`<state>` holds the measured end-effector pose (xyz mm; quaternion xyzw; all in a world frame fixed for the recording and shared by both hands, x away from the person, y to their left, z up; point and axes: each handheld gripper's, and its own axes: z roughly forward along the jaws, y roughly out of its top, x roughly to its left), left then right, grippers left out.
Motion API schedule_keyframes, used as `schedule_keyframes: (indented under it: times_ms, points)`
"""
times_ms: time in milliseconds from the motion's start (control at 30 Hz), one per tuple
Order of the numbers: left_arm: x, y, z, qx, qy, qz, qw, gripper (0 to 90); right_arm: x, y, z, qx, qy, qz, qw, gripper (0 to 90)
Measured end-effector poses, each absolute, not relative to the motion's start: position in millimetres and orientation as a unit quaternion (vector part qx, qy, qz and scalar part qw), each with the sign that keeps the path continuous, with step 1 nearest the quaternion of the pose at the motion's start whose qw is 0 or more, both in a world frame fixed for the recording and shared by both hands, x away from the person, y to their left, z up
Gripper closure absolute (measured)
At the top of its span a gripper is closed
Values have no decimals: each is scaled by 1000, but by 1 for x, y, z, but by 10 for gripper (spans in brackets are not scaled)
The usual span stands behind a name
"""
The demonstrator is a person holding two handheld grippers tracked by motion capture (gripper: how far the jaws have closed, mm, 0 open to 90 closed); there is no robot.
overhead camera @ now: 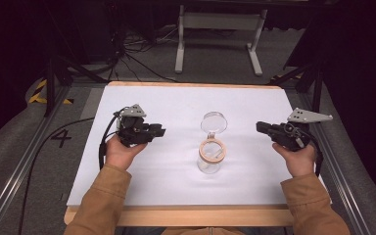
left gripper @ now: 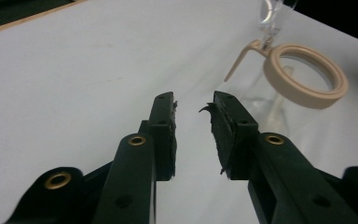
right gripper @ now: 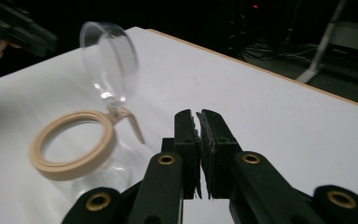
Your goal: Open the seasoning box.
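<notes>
A clear glass jar [overhead camera: 209,155] with a tan seal ring stands at the middle of the white table, its round glass lid [overhead camera: 213,122] swung open to the far side. My left gripper [overhead camera: 161,131] is held to the jar's left, pointing at it, jaws open and empty. My right gripper [overhead camera: 258,127] is on the jar's right, also pointing at it. In the left gripper view the open jaws [left gripper: 193,105] frame bare table, with the jar [left gripper: 307,79] beyond at the right. In the right gripper view the jaws [right gripper: 198,116] stand a narrow slit apart, empty, with the jar [right gripper: 72,145] and lid [right gripper: 109,60] at the left.
The white table top [overhead camera: 186,100] ends in a wooden front edge [overhead camera: 176,214]. Metal rails run along both sides, and a grey stand [overhead camera: 220,29] and cables lie on the floor beyond. The other hand's gripper [right gripper: 18,35] shows far off in the right gripper view.
</notes>
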<state>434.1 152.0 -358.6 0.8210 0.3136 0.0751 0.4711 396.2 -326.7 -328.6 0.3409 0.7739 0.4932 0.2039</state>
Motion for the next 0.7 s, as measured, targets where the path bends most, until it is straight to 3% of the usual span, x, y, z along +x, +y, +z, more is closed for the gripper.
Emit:
schedule_keyframes:
  times_ms: [33,200,700]
  points:
    - [436,154,-362,820,324,102,460,686,399,-333,-332,354,772,484,210,827]
    - [439,162,-371,827,317,137,444,657,406,-350,-342,385,763,473,212,776]
    - [454,172,-396,827,362,116,414,612,424,-375,-378,417,776,433,192,687]
